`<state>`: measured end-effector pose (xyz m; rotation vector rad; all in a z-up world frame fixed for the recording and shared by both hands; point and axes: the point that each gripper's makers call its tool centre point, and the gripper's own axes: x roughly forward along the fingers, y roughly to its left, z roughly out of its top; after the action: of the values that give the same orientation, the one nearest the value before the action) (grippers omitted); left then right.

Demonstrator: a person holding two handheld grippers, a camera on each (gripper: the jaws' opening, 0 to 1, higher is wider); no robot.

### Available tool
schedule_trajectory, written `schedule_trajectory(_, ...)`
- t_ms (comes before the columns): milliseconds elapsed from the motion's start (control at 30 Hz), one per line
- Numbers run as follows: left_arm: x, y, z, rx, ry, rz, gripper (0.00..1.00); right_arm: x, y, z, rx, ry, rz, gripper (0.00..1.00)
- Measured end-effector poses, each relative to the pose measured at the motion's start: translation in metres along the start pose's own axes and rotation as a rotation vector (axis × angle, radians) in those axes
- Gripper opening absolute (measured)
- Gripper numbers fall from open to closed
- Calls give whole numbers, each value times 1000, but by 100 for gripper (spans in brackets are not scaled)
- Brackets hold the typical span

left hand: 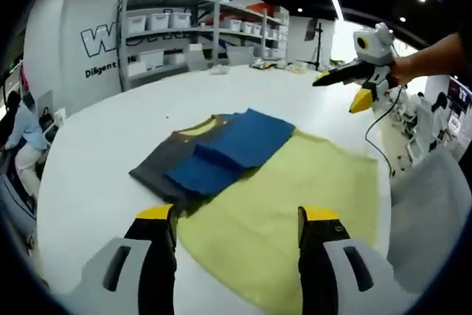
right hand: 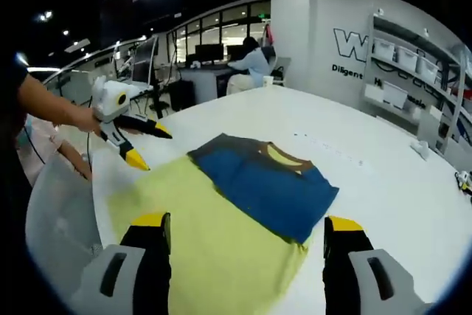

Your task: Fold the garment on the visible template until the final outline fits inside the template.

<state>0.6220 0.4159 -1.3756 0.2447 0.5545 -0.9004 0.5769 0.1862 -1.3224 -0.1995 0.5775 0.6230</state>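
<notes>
Left hand-held gripper (left hand: 237, 219) w/ black jaws, yellow tips (grey housings), right hand-held gripper (right hand: 245, 230) same, dark sleeve (right hand: 9, 79)

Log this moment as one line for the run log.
left gripper: open, above yellow template | right gripper: open, empty | garment: folded, overhanging template edge | fold unfinished

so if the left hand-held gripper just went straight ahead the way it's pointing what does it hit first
Probably the yellow-green template, which lies flat just beyond the open left hand-held gripper. The folded blue garment sits farther on, to the left. Depth is hard to judge.
</notes>
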Motion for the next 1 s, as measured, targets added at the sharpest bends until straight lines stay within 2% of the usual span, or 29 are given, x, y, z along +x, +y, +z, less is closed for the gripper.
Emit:
schedule_trajectory(167, 13, 8, -6, 42, 38, 7, 43, -15, 1, -15, 34, 1, -30, 85)
schedule_trajectory(233, 20, 14, -7, 93, 58, 25, 39, -22, 2, -19, 53, -11, -43, 86)
schedule_trajectory(300, 28, 22, -4, 157, 63, 54, 28, -29, 3, -23, 78, -20, -58, 86)
schedule_trajectory(367, 38, 26, -1, 153, 56, 67, 17, -35, 1, -29, 78, -8, -70, 87)
schedule_trajectory(400, 42, 27, 0, 151, 59, 65, 14, -38, 0, -29, 77, -11, -81, 86)
schedule_trajectory(567, 62, 40, -5, 175, 108, 80, 19, -55, -8, -34, 103, -18, -117, 86)
schedule_trajectory(700, 74, 40, -8, 190, 141, 71, 19, -66, -9, -40, 113, -19, -135, 86)
schedule_trajectory(733, 76, 40, -10, 196, 152, 70, 17, -68, -10, -43, 113, -15, -138, 86)
schedule_trajectory(833, 80, 42, -16, 198, 179, 68, 3, -74, -10, -51, 114, 2, -137, 86)
schedule_trajectory(933, 79, 46, -22, 184, 200, 72, 1, -77, -8, -62, 85, 45, -124, 86)
schedule_trajectory(967, 75, 44, -20, 148, 196, 69, 1, -77, -8, -64, 84, 54, -121, 85)
schedule_trajectory(1000, 73, 46, -17, 155, 193, 77, 1, -78, -9, -66, 87, 57, -121, 86)
